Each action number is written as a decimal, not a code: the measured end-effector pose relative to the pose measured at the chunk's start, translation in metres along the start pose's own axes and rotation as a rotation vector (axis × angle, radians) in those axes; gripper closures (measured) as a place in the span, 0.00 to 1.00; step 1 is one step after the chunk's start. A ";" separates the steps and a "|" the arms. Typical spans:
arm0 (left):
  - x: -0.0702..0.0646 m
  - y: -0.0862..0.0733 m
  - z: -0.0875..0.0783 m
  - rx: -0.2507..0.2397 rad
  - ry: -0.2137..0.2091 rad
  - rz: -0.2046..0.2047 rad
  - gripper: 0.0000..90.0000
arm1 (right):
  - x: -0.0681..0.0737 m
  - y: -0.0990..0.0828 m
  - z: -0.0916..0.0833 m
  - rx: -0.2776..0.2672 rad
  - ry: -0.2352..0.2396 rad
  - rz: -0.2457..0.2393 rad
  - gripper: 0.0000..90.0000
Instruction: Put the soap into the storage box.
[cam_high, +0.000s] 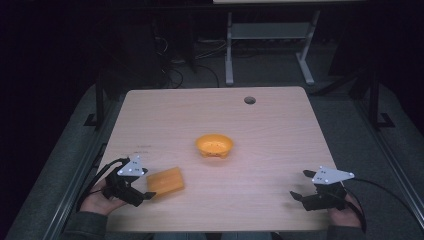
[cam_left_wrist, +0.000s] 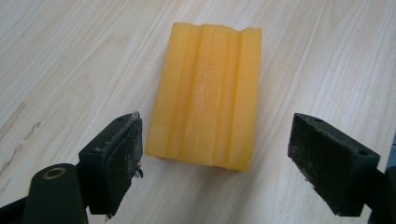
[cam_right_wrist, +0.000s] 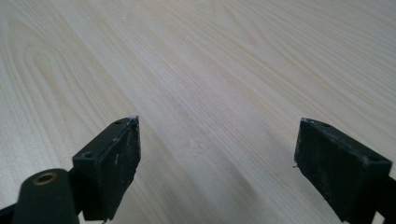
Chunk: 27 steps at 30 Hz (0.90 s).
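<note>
We count one yellow block (cam_left_wrist: 205, 95), one orange bowl (cam_high: 214, 145), and two grippers on the table (cam_high: 280, 125). The bowl sits alone near the table's middle, well apart from both grippers, and nothing stands between the block and our left gripper (cam_left_wrist: 212, 154). The block lies flat near the table's front left, its near end just in front of the left gripper and partly between the spread jaws, touching neither pad. Our right gripper (cam_right_wrist: 217, 158) hovers at the front right over bare wood, its jaws spread wide too and holding nothing.
</note>
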<state>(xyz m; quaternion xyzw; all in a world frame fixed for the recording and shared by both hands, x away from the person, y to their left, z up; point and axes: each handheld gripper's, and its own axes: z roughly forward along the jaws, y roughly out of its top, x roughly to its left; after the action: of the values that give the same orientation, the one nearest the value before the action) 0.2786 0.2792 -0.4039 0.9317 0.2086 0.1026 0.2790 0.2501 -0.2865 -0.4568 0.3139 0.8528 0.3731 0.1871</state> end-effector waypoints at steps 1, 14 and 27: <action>0.000 0.001 0.001 0.001 -0.002 0.003 0.19 | 0.000 0.000 0.000 0.000 -0.001 0.002 0.15; 0.005 0.012 0.010 0.026 -0.013 0.023 0.19 | -0.003 -0.002 -0.001 0.002 -0.013 0.005 0.15; 0.009 0.025 0.026 0.068 -0.043 0.037 0.19 | -0.003 -0.002 -0.001 -0.002 -0.010 0.006 0.15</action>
<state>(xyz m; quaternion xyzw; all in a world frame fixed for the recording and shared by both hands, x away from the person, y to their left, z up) 0.3028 0.2521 -0.4106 0.9464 0.1884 0.0808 0.2497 0.2508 -0.2901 -0.4573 0.3179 0.8507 0.3728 0.1904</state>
